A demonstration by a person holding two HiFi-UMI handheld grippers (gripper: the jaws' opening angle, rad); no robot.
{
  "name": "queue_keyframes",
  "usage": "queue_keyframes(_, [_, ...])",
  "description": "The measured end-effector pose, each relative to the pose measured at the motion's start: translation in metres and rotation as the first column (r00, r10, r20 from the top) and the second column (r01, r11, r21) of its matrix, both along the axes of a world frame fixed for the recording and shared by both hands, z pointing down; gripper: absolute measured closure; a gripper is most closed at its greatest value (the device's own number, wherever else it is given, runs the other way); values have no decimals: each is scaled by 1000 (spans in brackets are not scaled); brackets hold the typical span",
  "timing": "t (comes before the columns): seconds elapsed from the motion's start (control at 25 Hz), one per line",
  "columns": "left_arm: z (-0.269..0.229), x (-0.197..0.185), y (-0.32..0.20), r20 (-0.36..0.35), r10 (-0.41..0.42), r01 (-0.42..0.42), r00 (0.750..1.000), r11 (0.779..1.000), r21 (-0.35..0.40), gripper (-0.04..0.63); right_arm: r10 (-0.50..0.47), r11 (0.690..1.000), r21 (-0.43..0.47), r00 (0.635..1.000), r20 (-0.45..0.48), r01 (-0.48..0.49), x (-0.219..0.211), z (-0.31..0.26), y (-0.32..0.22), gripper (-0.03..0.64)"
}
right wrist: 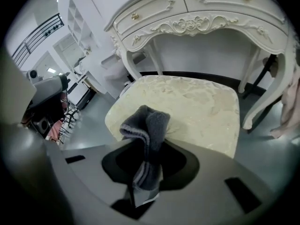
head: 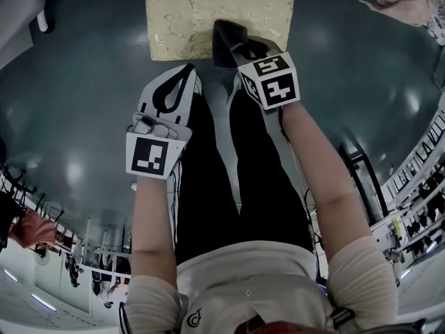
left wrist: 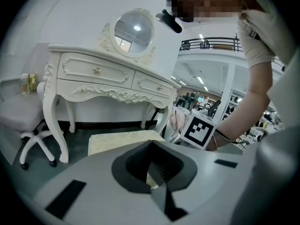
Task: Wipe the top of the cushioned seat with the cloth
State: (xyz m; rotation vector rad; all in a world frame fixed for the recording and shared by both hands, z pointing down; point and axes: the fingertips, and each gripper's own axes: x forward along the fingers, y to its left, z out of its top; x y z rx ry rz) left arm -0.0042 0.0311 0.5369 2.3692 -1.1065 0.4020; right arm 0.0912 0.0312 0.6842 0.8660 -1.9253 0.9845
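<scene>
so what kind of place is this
Likely a furniture showroom or open hall: an ornate white dressing table with a round mirror, a cushioned seat before it, and a railed upper level.

The cloth (right wrist: pixel 149 125) is a dark grey ribbed knit, soft and matt, the cushioned seat (right wrist: pixel 201 102) wears cream patterned fabric with a faint sheen, the right tool (right wrist: pixel 143 177) has a smooth matt grey plastic shell, the carved desk (right wrist: pixel 206 18) looks painted satin white, and the floor (head: pixel 76 103) is glossy grey-green.
</scene>
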Motion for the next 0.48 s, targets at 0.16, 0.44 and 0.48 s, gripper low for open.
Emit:
queue_keyframes(0.16, [-2, 30, 0, -10, 17, -17, 1000, 1000, 5, 581, 24, 1000, -4, 1000, -2, -24, 30, 1, 1, 523])
queue_keyframes(0.44, [-3, 73, 3, -13, 58, -58, 998, 998, 17, 581, 97, 995, 24, 995, -15, -97, 78, -1, 4, 523])
queue_keyframes(0.48, [-3, 78, 4, -14, 61, -61, 998, 998, 20, 581, 107, 994, 24, 994, -18, -106, 85, -1, 5, 523])
